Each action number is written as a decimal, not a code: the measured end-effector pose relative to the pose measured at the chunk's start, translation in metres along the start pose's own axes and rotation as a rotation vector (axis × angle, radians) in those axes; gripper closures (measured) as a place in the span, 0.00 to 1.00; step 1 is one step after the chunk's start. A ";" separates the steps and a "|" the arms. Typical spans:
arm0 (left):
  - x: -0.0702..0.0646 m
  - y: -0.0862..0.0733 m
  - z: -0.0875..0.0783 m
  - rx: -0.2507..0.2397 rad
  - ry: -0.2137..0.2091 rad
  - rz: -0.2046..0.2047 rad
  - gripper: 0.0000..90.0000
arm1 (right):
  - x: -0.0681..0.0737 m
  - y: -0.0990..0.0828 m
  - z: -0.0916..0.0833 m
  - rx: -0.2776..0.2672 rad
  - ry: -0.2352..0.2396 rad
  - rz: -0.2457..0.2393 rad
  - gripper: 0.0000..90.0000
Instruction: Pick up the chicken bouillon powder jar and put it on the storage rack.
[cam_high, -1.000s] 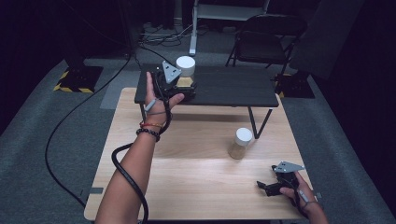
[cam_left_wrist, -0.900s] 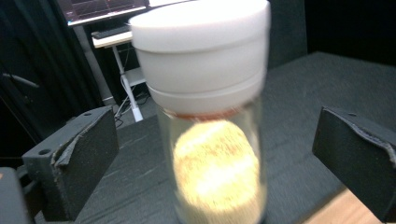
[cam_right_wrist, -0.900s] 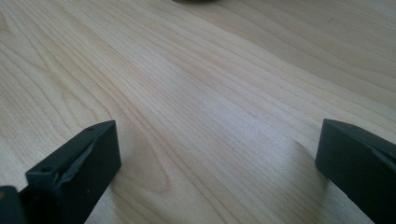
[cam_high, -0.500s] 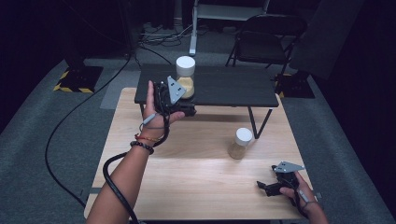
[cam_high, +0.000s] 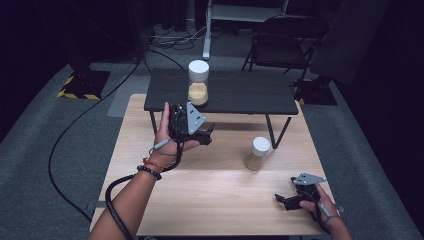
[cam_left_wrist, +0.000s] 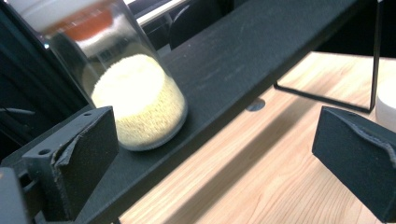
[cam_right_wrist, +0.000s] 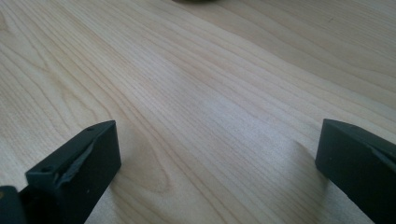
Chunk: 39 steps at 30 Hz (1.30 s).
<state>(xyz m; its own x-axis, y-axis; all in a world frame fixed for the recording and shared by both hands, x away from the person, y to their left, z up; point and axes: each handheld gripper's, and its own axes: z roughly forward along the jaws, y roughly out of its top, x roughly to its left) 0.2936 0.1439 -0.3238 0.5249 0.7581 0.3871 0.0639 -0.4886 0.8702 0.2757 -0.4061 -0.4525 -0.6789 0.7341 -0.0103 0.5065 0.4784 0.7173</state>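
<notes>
From my remote seat, I saw the jar (cam_left_wrist: 135, 100) as clear, glossy glass or plastic, holding coarse, pale yellow grains. The raised shelf (cam_left_wrist: 243, 60) under it looked matt black and finely rough, on thin metal legs. The table (cam_right_wrist: 210, 93) was pale wood, smooth with a soft sheen. My left gripper (cam_left_wrist: 212, 163) had matt black pads with frayed edges.

Left gripper view: jar (cam_left_wrist: 135, 100) lid was blurred and cut off at top edge; second jar (cam_left_wrist: 386, 105) cropped at right edge.
</notes>
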 end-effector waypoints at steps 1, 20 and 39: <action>-0.002 -0.002 0.000 0.003 0.001 0.010 0.01 | 0.000 0.000 0.000 0.000 0.000 0.000 0.00; -0.026 -0.037 -0.008 0.080 -0.019 0.045 0.01 | 0.000 0.000 0.000 0.000 0.000 0.000 0.00; -0.036 -0.086 -0.010 0.229 -0.029 -0.001 0.02 | 0.000 0.000 0.000 0.000 0.000 0.000 0.00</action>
<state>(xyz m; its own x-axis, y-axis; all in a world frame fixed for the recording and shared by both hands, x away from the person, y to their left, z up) 0.2604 0.1636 -0.4095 0.5488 0.7475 0.3743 0.2538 -0.5756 0.7773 0.2756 -0.4061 -0.4525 -0.6788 0.7342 -0.0101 0.5067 0.4783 0.7173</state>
